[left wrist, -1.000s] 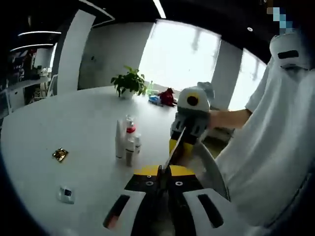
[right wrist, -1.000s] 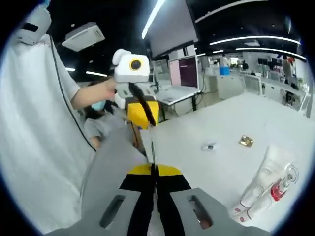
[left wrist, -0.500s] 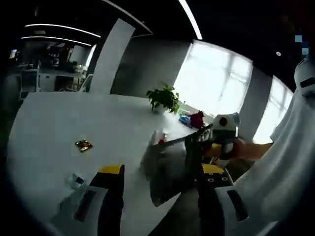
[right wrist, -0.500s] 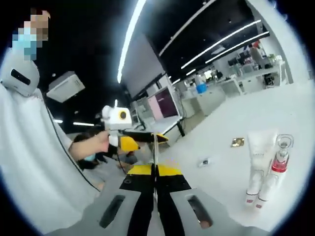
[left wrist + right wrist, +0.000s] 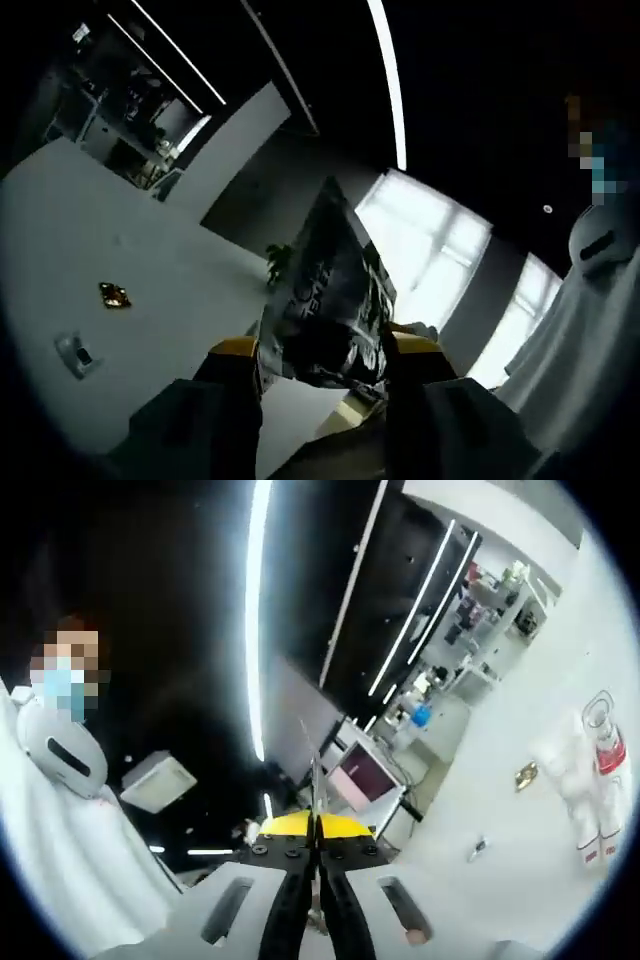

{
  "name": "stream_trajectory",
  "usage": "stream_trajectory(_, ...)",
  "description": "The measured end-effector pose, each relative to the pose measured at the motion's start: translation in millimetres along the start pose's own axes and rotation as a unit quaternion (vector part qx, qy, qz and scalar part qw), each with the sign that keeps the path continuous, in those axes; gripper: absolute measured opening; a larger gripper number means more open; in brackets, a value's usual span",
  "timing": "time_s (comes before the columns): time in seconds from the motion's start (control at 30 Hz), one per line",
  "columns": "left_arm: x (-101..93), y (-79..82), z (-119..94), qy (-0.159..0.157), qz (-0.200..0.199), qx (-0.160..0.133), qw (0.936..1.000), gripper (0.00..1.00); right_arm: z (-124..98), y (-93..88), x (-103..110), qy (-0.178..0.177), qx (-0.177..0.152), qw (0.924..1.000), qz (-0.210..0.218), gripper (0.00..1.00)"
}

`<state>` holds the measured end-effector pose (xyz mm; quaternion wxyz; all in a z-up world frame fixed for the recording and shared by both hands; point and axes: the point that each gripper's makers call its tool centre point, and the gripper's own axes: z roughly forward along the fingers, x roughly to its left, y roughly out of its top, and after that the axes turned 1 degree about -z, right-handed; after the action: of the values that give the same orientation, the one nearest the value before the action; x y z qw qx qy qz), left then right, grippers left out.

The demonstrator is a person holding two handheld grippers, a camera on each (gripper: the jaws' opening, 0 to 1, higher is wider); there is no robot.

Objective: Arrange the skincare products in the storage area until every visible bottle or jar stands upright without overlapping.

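Note:
A dark grey printed foil pouch stands broadside between the wide-apart jaws of my left gripper, which is open; I cannot tell whether the pouch touches either jaw. In the right gripper view the same pouch shows edge-on as a thin line rising from my right gripper, which is shut on it. The skincare products, white tubes and a clear-capped bottle with a red band, stand upright close together on the white table at the far right.
A small gold packet and a small white item lie on the table. A potted plant stands further back. The person in white is close on the right. The gold packet lies near the bottles.
The left jaws, shut on the pouch's edge a second ago, have opened. The pouch has turned its printed face toward the left camera. Both views have tilted up toward the ceiling.

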<state>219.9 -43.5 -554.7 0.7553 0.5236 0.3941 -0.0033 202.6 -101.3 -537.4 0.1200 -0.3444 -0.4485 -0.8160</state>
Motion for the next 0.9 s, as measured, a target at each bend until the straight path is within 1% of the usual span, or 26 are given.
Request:
stream_trajectory(0.03, 4.3, 4.0, -1.5, 0.000, 0.003, -0.006, 1.0000, 0.23, 1.4, 0.7, 0.2, -0.002, -0.016, 0.9998, 0.011, 0.01)
stream_trajectory(0.07, 7.2, 8.9, -0.8, 0.006, -0.002, -0.020, 0.9998, 0.24, 0.8, 2.7, -2.4, -0.009, -0.031, 0.9994, 0.013, 0.01)
stream_trajectory(0.1, 1.6, 11.4, 1.9, 0.001, -0.001, -0.033, 0.9994, 0.22, 1.0, 4.8, -3.0, -0.011, -0.053, 0.9981, 0.029, 0.01)
stream_trajectory(0.13, 0.2, 10.3, 2.3, 0.001, -0.002, -0.034, 0.9994, 0.19, 1.1, 5.8, -3.7, -0.013, -0.061, 0.9975, 0.032, 0.01)
stream_trajectory(0.17, -3.2, 9.3, 4.5, 0.001, -0.004, -0.039, 0.9992, 0.17, 1.0, 8.1, -8.0, -0.029, -0.084, 0.9953, 0.037, 0.01)
stream_trajectory(0.23, -1.9, 9.6, 6.6, 0.014, -0.009, -0.049, 0.9987, 0.16, 1.5, 6.6, -9.1, -0.038, -0.103, 0.9923, 0.057, 0.01)
stream_trajectory(0.3, -0.3, 11.0, 6.8, 0.023, -0.006, -0.056, 0.9982, 0.16, 3.3, 2.6, -9.1, -0.050, -0.108, 0.9917, 0.047, 0.01)
stream_trajectory(0.37, 1.9, 12.3, 4.3, 0.028, -0.005, -0.058, 0.9979, 0.15, 5.5, -1.4, -9.0, -0.063, -0.112, 0.9905, 0.048, 0.01)
stream_trajectory(0.4, 6.3, 15.2, 3.1, 0.040, -0.012, -0.066, 0.9970, 0.13, 6.3, -3.2, -9.8, -0.068, -0.108, 0.9909, 0.043, 0.01)
stream_trajectory(0.43, 7.3, 15.8, 2.1, 0.044, -0.023, -0.067, 0.9965, 0.12, 6.4, -6.8, -12.6, -0.078, -0.096, 0.9919, 0.031, 0.01)
stream_trajectory(0.47, 8.2, 14.9, 0.5, 0.048, -0.048, -0.059, 0.9959, 0.11, 6.3, -12.0, -15.7, -0.086, -0.075, 0.9934, 0.012, 0.02)
stream_trajectory(0.5, 9.1, 14.0, -0.1, 0.051, -0.061, -0.052, 0.9955, 0.09, 6.7, -14.0, -15.9, -0.085, -0.065, 0.9942, 0.007, 0.02)
stream_trajectory(0.53, 9.1, 13.9, -0.1, 0.048, -0.062, -0.044, 0.9960, 0.08, 6.5, -19.4, -15.2, -0.081, -0.043, 0.9957, 0.013, 0.03)
stream_trajectory(0.57, 8.2, 15.3, -0.1, 0.045, -0.059, -0.042, 0.9963, 0.06, 6.3, -20.4, -15.8, -0.081, -0.035, 0.9961, 0.010, 0.04)
stream_trajectory(0.6, 5.5, 16.0, 0.0, 0.040, -0.065, -0.036, 0.9964, 0.04, 5.7, -20.7, -14.7, -0.076, -0.026, 0.9967, -0.008, 0.06)
stream_trajectory(0.63, 2.9, 15.4, 0.2, 0.034, -0.073, -0.027, 0.9964, 0.02, 5.2, -22.3, -13.6, -0.073, -0.016, 0.9972, -0.008, 0.07)
stream_trajectory(0.67, -0.4, 16.7, 0.9, 0.024, -0.076, -0.020, 0.9966, 0.01, 3.8, -23.2, -13.2, -0.074, -0.006, 0.9972, -0.008, 0.10)
stream_trajectory(0.73, -4.8, 18.2, 1.2, 0.017, -0.062, -0.008, 0.9979, 0.01, 0.1, -19.8, -15.6, -0.077, -0.003, 0.9970, -0.006, 0.18)
stream_trajectory(0.77, -5.8, 18.0, 0.6, 0.015, -0.055, 0.002, 0.9984, 0.00, -2.3, -18.4, -17.5, -0.082, -0.002, 0.9966, -0.009, 0.25)
stream_trajectory(0.8, -7.9, 17.1, 0.5, 0.011, -0.052, 0.013, 0.9985, 0.00, -4.5, -16.9, -19.0, -0.084, -0.002, 0.9964, -0.009, 0.29)
stream_trajectory(0.83, -12.3, 15.9, 0.1, 0.002, -0.049, 0.029, 0.9984, 0.00, -6.0, -15.7, -20.2, -0.083, 0.000, 0.9965, -0.007, 0.32)
stream_trajectory(0.87, -14.5, 15.6, 0.0, -0.002, -0.046, 0.036, 0.9983, 0.00, -8.4, -13.5, -20.1, -0.075, 0.005, 0.9971, -0.003, 0.32)
stream_trajectory(0.9, -19.2, 12.7, -1.4, -0.015, -0.052, 0.059, 0.9968, 0.00, -9.2, -11.6, -18.6, -0.069, 0.007, 0.9976, -0.003, 0.33)
